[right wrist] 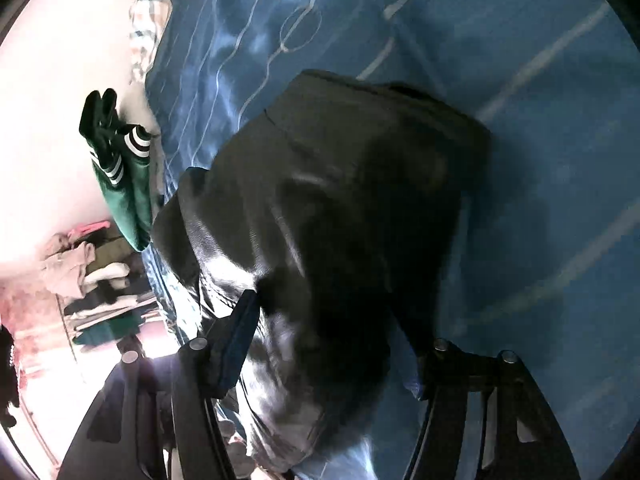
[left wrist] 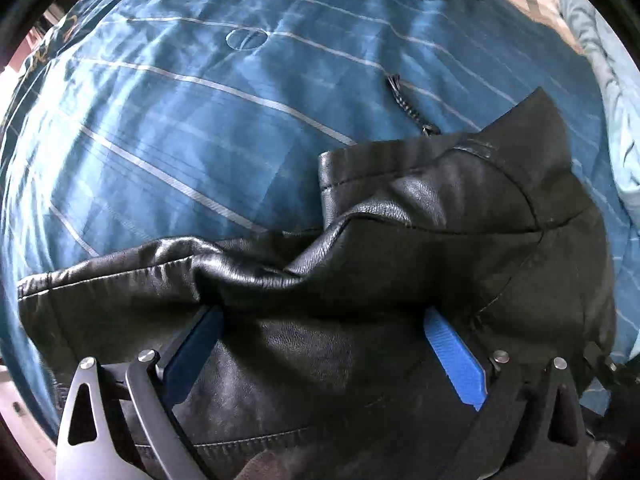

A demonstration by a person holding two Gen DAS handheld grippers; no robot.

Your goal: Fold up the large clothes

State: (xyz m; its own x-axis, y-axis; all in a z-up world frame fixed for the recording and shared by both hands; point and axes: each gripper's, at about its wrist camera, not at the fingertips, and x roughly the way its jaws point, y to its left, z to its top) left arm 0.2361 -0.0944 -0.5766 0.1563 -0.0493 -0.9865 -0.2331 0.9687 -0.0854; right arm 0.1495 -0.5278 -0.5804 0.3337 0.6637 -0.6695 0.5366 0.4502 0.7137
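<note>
We see a black leather jacket (left wrist: 400,248) bunched on the blue striped bedspread (left wrist: 180,120), its zipper (left wrist: 408,104) trailing onto the cloth toward the bed's far edge. The left gripper (left wrist: 324,320) has its blue fingers (left wrist: 456,356) spread wide, with a thick fold of jacket lying between them. The right gripper (right wrist: 332,320) also reaches into the jacket (right wrist: 340,208); one finger (right wrist: 240,340) shows, the other is buried in leather, so we cannot tell its grip. A green striped garment (right wrist: 128,184) lies at the bed's edge.
</note>
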